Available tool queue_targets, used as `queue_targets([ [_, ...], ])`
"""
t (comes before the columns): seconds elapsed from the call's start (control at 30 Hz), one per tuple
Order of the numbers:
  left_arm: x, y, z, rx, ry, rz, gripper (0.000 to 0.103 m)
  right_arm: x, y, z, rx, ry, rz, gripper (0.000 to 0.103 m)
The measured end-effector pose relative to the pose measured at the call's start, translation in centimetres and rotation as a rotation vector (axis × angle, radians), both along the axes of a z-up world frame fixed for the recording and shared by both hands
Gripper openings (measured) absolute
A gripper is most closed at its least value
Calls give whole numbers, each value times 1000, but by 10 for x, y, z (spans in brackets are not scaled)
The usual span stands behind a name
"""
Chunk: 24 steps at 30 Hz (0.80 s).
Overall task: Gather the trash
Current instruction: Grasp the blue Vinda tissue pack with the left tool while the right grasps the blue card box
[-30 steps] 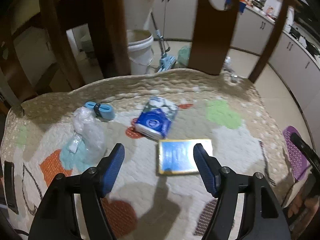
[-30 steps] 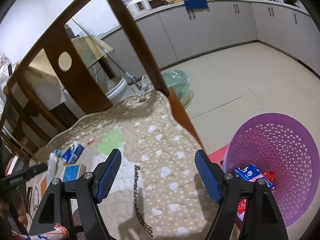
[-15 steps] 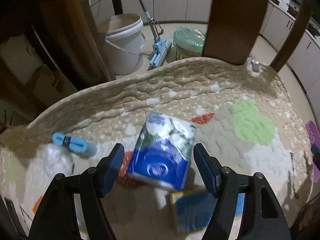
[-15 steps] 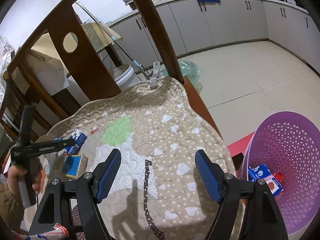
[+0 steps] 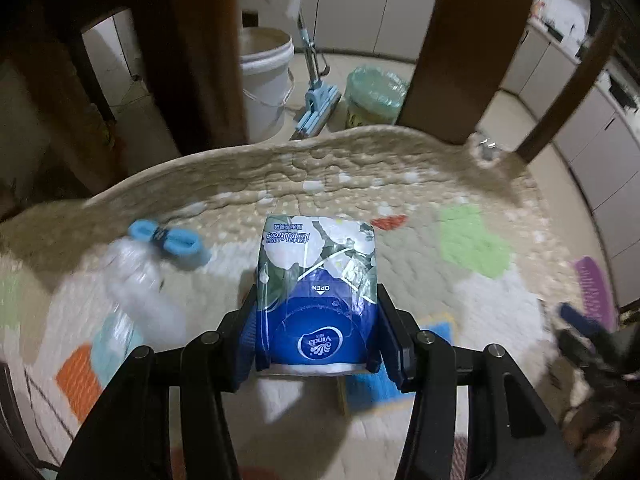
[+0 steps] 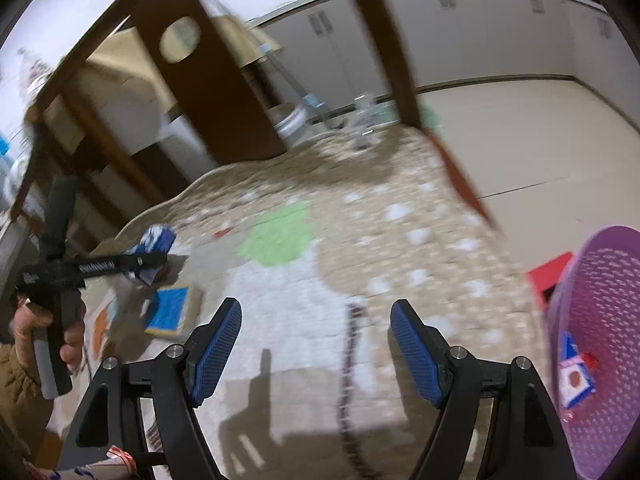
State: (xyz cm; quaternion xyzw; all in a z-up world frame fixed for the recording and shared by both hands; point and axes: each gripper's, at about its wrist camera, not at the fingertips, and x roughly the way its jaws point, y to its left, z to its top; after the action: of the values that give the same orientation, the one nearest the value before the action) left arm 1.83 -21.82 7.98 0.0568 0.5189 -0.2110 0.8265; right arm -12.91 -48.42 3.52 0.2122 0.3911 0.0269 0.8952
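Left gripper (image 5: pixel 318 340), jaws just closed in, both blue pads pressing the sides of a tissue pack (image 5: pixel 318 292); the pack lies on a quilted cloth (image 5: pixel 360 176) and points away from the camera, its blue end between the pads and its white-flowered end beyond them. Just behind and below the pack, partly hidden by it, a blue-faced box (image 5: pixel 372 384) lies flat on the cloth. To the left of the pack, well clear of it, a crumpled clear plastic wrapper (image 5: pixel 136 280), blurred, with a small light-blue item (image 5: pixel 172 240) touching its far end. In the right wrist view, the right gripper (image 6: pixel 316 344) stands spread wide over bare cloth with nothing between its pads. At the right edge of that view a purple perforated basket (image 6: pixel 600 320) stands on the floor beside the cloth-covered seat, with a blue, white and red packet (image 6: pixel 574 376) inside it. A hand (image 6: pixel 44 328) in a tan sleeve holds the left gripper's handle at the far left of the same view, the tissue pack visible at its tip. Behind the cloth, a brown chair back (image 5: pixel 460 40), a white bucket (image 5: pixel 266 76) and a mop (image 5: pixel 316 100) on the tiled floor.
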Motion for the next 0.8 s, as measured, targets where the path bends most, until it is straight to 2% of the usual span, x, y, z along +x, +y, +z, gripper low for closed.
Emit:
queue_targets([
  [0.1, -29, 22, 13, -55, 7, 0, 51, 2, 19, -2, 29, -5, 91, 83],
  [0.2, -55, 40, 7, -71, 46, 12, 51, 1, 39, 4, 65, -29, 178, 84],
  [0.27, -71, 49, -1, -54, 62, 12, 51, 4, 58, 16, 47, -61, 243, 91],
  [0.37, -85, 57, -20, -15, 60, 24, 51, 20, 94, 31, -20, -92, 372, 96],
  [0.5, -96, 73, -32, -27, 64, 67, 51, 62, 150, 27, -216, -24, 563, 97],
  [0.6, -97, 86, -37, -31, 71, 87, 51, 80, 174, 18, -301, 15, 671, 97],
  [0.7, -95, 96, -42, -40, 83, 105, 51, 93, 191, 3, -391, 57, 731, 97],
  [0.8, -94, 101, -43, -67, 85, 108, 52, 104, 196, -14, -422, 97, 743, 97],
])
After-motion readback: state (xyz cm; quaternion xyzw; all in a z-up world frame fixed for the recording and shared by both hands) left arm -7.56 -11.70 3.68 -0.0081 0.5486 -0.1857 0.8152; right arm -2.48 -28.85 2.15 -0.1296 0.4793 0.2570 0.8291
